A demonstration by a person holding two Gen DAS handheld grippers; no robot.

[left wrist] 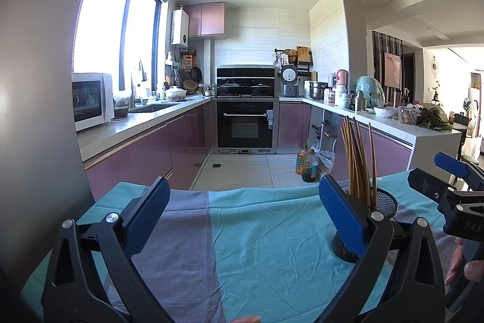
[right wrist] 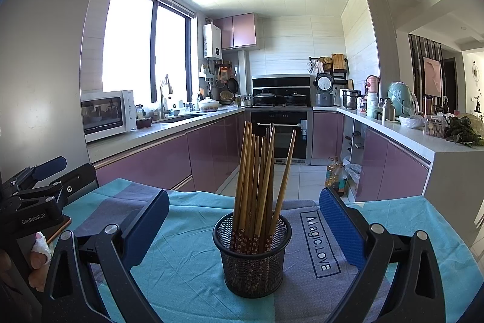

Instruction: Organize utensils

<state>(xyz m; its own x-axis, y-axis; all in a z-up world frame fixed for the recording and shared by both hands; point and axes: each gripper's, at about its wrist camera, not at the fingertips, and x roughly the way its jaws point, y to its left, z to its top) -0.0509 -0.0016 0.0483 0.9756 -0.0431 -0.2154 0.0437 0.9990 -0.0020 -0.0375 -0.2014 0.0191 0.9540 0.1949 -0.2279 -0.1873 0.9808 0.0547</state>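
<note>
Bright daylight blows out the window [right wrist: 145,50]; fisheye edges curve, corners dark

- chopsticks [right wrist: 257,171]: smooth matt wood, patterned dark-red ends;
- holder [right wrist: 252,256]: black wire mesh, metal by its look;
- cloth [right wrist: 187,262] on the surface: creased matt fabric;
- right gripper [right wrist: 244,227]: textured blue pads, matt black plastic frame, shiny metal pins

obstacle: mesh holder [right wrist: 252,256] with upright chopsticks [right wrist: 257,180] | free: cloth [left wrist: 257,247] all around it
</note>
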